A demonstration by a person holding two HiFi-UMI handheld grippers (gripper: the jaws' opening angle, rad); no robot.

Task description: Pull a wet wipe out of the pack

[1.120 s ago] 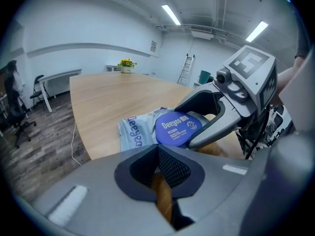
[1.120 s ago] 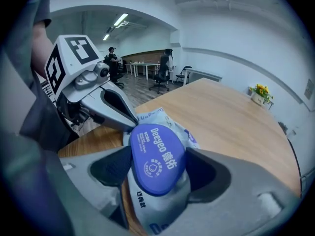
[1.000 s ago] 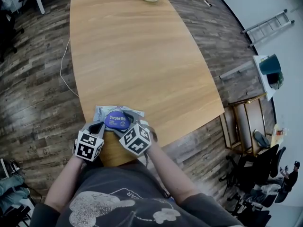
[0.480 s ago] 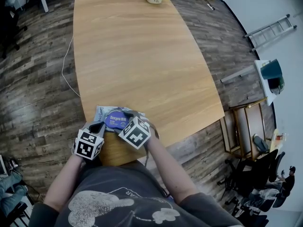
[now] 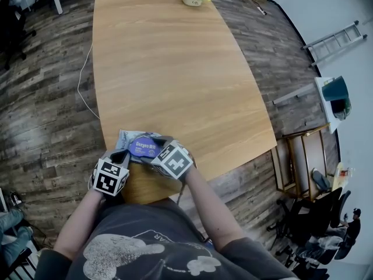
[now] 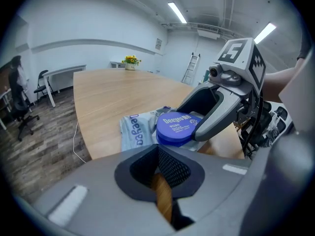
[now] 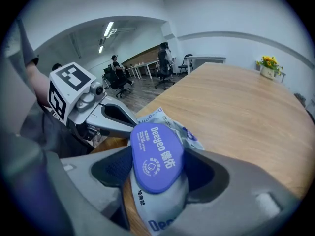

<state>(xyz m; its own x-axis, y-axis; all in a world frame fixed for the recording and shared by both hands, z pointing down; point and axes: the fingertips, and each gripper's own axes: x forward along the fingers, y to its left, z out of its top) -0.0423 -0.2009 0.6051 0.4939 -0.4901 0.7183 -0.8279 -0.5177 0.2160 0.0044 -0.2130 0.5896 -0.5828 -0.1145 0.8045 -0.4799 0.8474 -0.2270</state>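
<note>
Plainly, right tongs (image 7: 156, 170) clasped the round blue lid (image 7: 155, 151) of the soft grey wet-wipe pack (image 7: 165, 218) — left tongs (image 6: 158, 155), clenched empty, just beside it.

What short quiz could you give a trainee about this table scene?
1. True or false: the left tongs are shut, holding nothing.
2. What stands between the right tongs? A) a yellow flower; B) the blue oval plastic lid of the soft grey wet-wipe pack; C) a white cable.
3. Fill in: the pack lies at the edge of the light wooden table nearest the ____.
Key: 1 true; 2 B; 3 person.
</note>
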